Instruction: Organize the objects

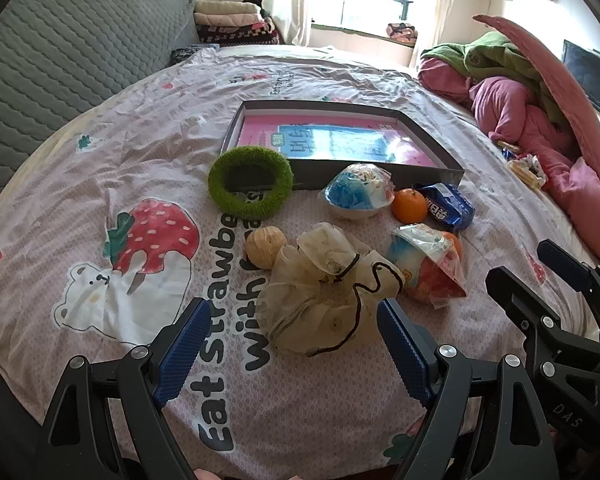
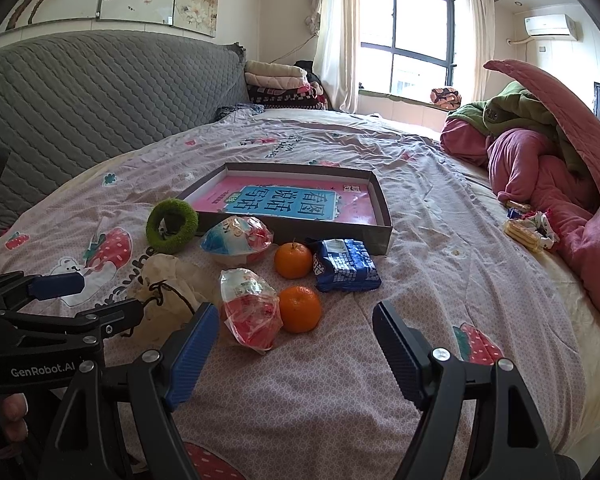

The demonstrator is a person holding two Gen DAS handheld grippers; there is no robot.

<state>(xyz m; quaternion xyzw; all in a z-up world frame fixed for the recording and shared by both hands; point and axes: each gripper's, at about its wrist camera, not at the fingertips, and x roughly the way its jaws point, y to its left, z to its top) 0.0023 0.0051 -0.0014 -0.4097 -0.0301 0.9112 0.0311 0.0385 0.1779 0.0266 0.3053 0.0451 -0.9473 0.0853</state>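
On the strawberry-print bedsheet lies a beige drawstring pouch (image 1: 324,300) (image 2: 168,280). My left gripper (image 1: 292,320) (image 2: 104,296) is open, its blue pads on either side of the pouch's near end without touching it. Around the pouch lie a tan ball (image 1: 264,248), a green knitted ring (image 1: 248,208) (image 2: 156,232), two wrapped snack cups (image 1: 358,192) (image 2: 252,312), two oranges (image 1: 409,206) (image 2: 300,308) and a blue packet (image 1: 448,206) (image 2: 346,266). Behind them sits a dark shallow box (image 1: 420,168) (image 2: 384,216) holding a pink book. My right gripper (image 2: 296,316) (image 1: 528,268) is open, with nothing between its fingers, just short of the nearer orange.
A heap of pink and green bedding (image 2: 540,168) fills the right side, with a biscuit pack (image 2: 524,232) at its foot. A grey quilted headboard (image 1: 60,60) rises on the left. Folded blankets (image 2: 276,80) are stacked at the back by the window.
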